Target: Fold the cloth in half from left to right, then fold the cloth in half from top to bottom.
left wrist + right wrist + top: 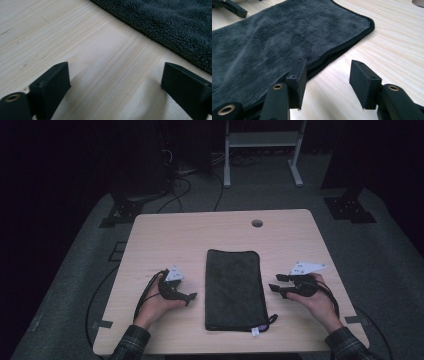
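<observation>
While both grippers gape empty, pale wooden table [165,235] amid dark room, grey floor [395,265].

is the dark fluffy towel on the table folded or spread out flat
Folded. The dark grey fleece towel shows stacked layers along its edge in the right gripper view.

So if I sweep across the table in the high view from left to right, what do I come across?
Left gripper, held low over the wood with its jaws apart → folded dark towel lying flat in the middle of the table → right gripper, jaws apart and pointing toward the towel's right edge.
</observation>
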`<state>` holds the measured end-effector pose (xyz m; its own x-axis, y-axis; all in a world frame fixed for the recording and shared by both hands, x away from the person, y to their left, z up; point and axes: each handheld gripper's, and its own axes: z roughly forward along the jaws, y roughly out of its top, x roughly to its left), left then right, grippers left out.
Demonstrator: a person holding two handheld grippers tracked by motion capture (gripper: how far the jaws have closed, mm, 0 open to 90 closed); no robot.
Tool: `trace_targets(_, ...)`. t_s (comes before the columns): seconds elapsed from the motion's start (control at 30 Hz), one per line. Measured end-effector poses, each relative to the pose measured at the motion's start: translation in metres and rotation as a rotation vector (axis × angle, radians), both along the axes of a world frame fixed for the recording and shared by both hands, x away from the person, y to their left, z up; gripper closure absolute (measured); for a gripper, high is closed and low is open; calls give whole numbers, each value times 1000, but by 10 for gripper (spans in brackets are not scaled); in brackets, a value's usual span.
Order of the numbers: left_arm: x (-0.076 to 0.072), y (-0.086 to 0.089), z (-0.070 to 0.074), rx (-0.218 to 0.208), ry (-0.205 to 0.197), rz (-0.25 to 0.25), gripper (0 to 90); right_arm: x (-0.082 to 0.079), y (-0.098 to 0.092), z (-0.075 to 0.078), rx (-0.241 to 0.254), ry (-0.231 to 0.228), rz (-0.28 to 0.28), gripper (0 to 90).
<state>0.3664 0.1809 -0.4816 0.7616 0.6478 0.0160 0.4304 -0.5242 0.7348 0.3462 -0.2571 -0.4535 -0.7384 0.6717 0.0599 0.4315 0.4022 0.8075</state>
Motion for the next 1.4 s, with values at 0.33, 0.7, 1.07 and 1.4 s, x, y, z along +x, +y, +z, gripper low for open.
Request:
trace_targets(0.33,11,-6,7,-7,11,-28,352,32,13,4,1,0,9,455)
trace_targets(0.7,53,-19,26,-43,-20,-10,512,66,25,11,-34,-27,-14,461)
trace_targets(1.07,99,-42,30,-48,-16,3,490,121,41,6,-16,4,-50,465)
trace_targets(1.4,129,-62,19,-57,17,20,485,145,44,-22,-49,56,-53,455)
